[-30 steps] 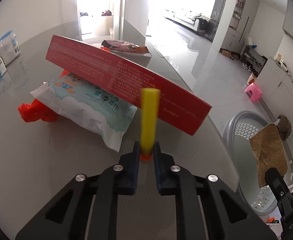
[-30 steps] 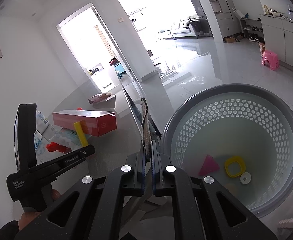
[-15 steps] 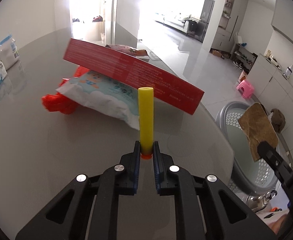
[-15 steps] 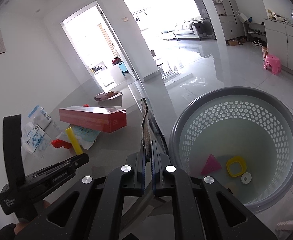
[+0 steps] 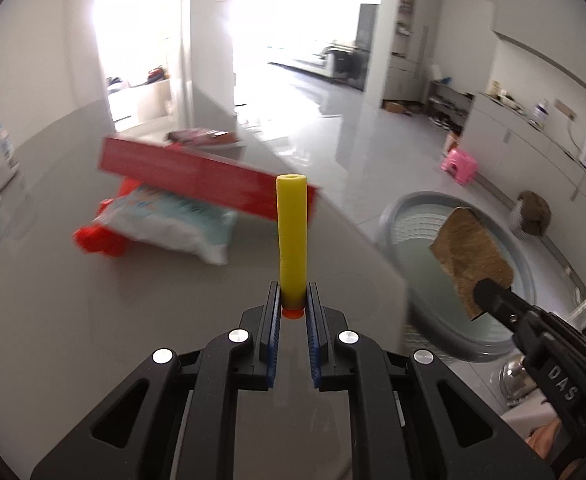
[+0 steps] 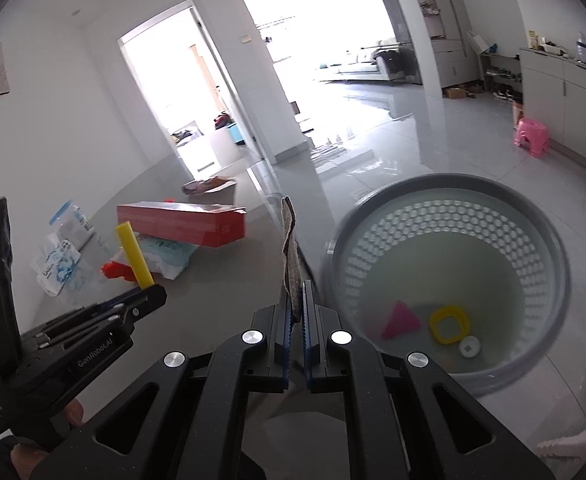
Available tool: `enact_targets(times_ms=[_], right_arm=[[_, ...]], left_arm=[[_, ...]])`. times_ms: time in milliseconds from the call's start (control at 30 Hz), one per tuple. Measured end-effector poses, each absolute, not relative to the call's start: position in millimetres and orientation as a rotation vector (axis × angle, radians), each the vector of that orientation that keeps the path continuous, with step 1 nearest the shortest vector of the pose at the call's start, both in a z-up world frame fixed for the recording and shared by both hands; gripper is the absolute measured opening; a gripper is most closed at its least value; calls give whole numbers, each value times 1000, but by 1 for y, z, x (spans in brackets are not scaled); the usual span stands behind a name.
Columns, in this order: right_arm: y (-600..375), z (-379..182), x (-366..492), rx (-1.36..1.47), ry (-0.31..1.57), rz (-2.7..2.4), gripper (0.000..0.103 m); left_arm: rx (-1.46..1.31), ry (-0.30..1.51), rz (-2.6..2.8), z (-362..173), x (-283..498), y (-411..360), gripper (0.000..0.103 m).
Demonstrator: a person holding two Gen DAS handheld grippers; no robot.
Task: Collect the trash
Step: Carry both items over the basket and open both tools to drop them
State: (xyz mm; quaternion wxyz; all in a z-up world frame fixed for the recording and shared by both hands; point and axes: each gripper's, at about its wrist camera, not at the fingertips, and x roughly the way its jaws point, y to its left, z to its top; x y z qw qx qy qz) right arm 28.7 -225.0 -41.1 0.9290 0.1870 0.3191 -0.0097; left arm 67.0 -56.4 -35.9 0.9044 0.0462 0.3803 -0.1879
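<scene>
My left gripper (image 5: 293, 294) is shut on a yellow foam tube (image 5: 291, 236) with an orange end, held upright above the grey table (image 5: 93, 320); it also shows in the right wrist view (image 6: 135, 254). My right gripper (image 6: 297, 294) is shut on a brown flat scrap (image 6: 291, 252), seen edge-on, near the table's right edge; the scrap shows broadside in the left wrist view (image 5: 471, 256). A grey perforated basket (image 6: 545, 240) stands on the floor to the right, holding a pink triangle (image 6: 401, 320), a yellow ring (image 6: 449, 326) and a small white disc.
On the table lie a red carton (image 5: 197, 172) resting on a white-blue packet (image 5: 173, 224), a red wrapper (image 5: 97, 240), a brown wrapper (image 5: 201, 136) behind, and white-blue packs (image 6: 59, 256) at the left. A pink stool (image 5: 459, 164) stands on the floor.
My left gripper has drawn back and swung right with the yellow tube, away from the red carton. My right gripper has shifted slightly with the scrap; the basket looks closer.
</scene>
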Motion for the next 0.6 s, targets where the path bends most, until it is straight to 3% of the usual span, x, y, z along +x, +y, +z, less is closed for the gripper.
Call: enact_targets(times_ms=[600], right_arm=[[-329,-67,3,464,657,-255,5]], left_arm=[[288,855,-632,-70,72,-193,13]])
